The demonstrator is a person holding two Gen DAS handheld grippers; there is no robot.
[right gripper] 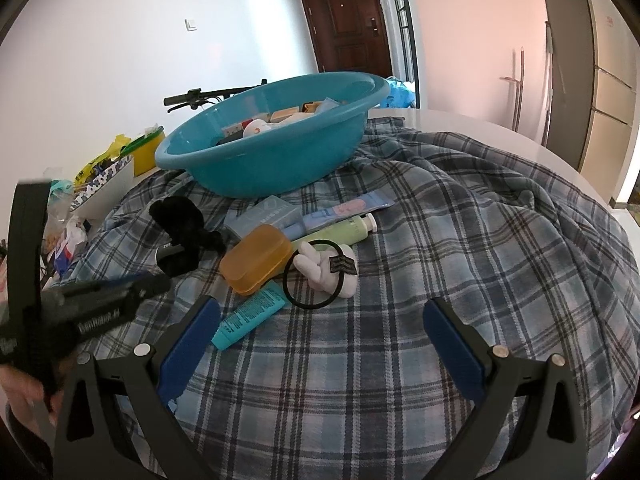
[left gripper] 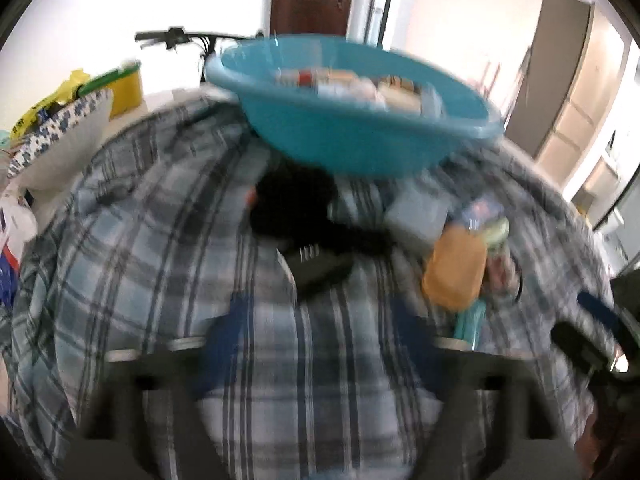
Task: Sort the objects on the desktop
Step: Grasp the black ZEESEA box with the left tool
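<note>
A big blue-and-grey checked cloth (right gripper: 460,240) covers the round white table (right gripper: 500,128); on it, at the far side, sits a large round blue plastic tub (right gripper: 272,160) with small boxes and packets already inside; to the left of the cloth stand a white bowl with a blue flower pattern (right gripper: 108,184) and a yellow tub with a green lid (right gripper: 148,152).

In front of the blue tub lies a little heap of things still on the cloth; a fluffy black hair clip (right gripper: 180,220) lies at the left; beside it is a pale blue flat box (right gripper: 266,218); a see-through orange plastic soap box (right gripper: 256,258) lies just in front of that box; a light green tube with a white cap (right gripper: 340,230) and a pale blue tube with pink print (right gripper: 348,208) lie behind it; a small white soft toy (right gripper: 328,268) rests inside a thin black hair band (right gripper: 316,276); a teal tube (right gripper: 250,316) lies nearest, touching the orange box.

The right gripper (right gripper: 320,344) hangs over the cloth with its blue fingers (right gripper: 192,340) spread wide and nothing between them; the left gripper (left gripper: 316,344) is blurry, its fingers spread too, with only cloth between them.
</note>
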